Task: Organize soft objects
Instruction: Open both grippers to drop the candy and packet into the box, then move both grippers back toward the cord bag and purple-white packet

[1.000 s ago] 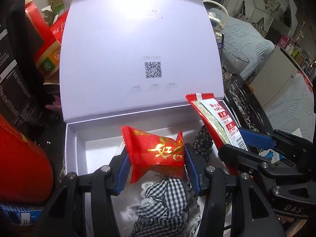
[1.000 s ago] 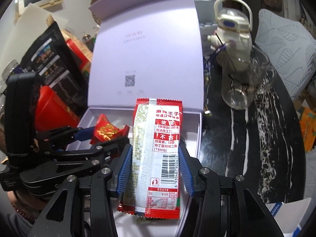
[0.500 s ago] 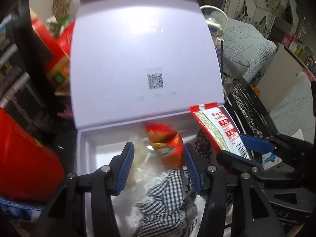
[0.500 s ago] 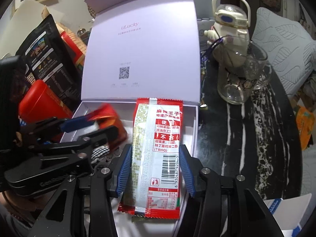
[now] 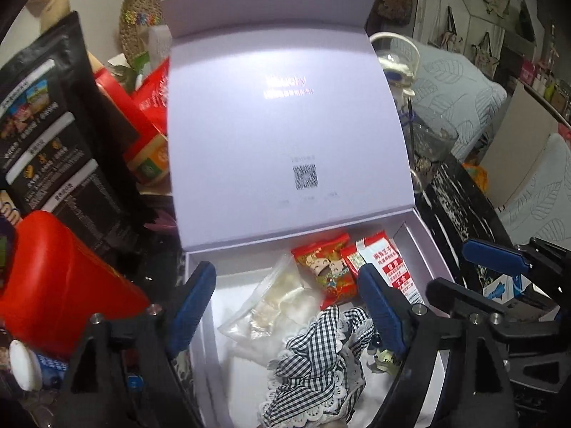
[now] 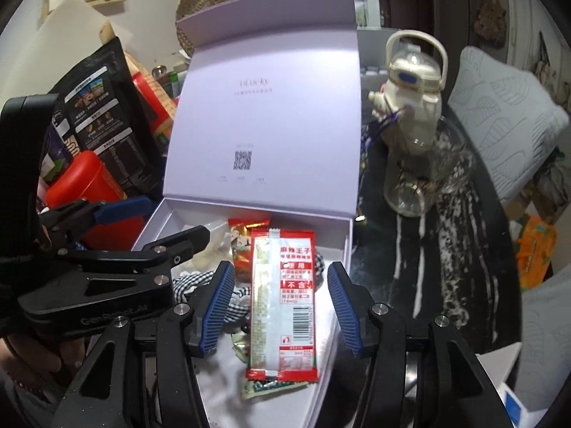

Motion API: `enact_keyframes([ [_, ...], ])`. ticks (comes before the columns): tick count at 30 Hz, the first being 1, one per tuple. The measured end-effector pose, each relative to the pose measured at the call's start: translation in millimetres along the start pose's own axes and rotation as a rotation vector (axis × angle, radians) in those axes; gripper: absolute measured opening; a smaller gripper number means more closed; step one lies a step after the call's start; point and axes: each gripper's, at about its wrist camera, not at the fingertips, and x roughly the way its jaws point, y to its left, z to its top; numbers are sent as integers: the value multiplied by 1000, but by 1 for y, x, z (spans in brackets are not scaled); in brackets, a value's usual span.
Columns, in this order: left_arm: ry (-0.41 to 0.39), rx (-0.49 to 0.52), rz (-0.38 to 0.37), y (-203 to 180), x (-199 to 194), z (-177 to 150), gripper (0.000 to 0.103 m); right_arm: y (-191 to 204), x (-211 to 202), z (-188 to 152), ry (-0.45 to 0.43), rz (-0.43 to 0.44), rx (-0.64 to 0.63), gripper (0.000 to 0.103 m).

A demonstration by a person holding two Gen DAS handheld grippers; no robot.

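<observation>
A lavender box [image 5: 421, 235] stands with its lid [image 6: 267, 125] upright. Inside lie a red snack packet [image 5: 324, 271], a clear bag [image 5: 282, 303], a black-and-white checked cloth [image 5: 321, 356] and a long red-and-white packet [image 6: 282, 292]. My left gripper [image 5: 285, 306] hovers over the box with its jaws opening wide and nothing between them. My right gripper [image 6: 282, 306] straddles the long packet, its jaws opening and its pads clear of both packet edges. The left gripper [image 6: 160, 221] shows at the left of the right wrist view. The right gripper [image 5: 464, 271] sits at the right of the left wrist view.
A red canister [image 5: 53, 278] and a black snack bag [image 5: 43, 125] crowd the box's left side. A glass mug [image 6: 428, 185] and a white bottle [image 6: 410, 89] stand on the black marbled table [image 6: 446, 267] to its right. Grey pillows [image 6: 499, 114] lie beyond.
My left gripper let go of the red snack packet, which dropped into the box, then spread wide and rose. My right gripper's pads came off the long packet, which now rests in the box.
</observation>
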Motion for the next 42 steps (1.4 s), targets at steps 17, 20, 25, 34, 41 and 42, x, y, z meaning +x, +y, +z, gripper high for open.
enact_keyframes([
  [17, -221, -12, -37, 4, -86, -1, 82, 21, -77, 4, -175, -12, -12, 57],
  [20, -252, -9, -30, 2, -103, -8, 82, 28, -91, 1, -203, -3, -12, 59],
  [25, -249, 6, -40, 3, -123, -25, 82, 43, -108, -13, -210, -43, -35, 59],
  [34, -284, -9, -59, 10, -169, -61, 82, 64, -143, -52, -226, -35, -39, 59],
  [41, -288, 12, -90, 5, -193, -90, 82, 72, -169, -89, -235, -51, -8, 59],
  [42, -287, 16, -94, 4, -196, -94, 82, 72, -173, -95, -236, -52, -2, 60],
])
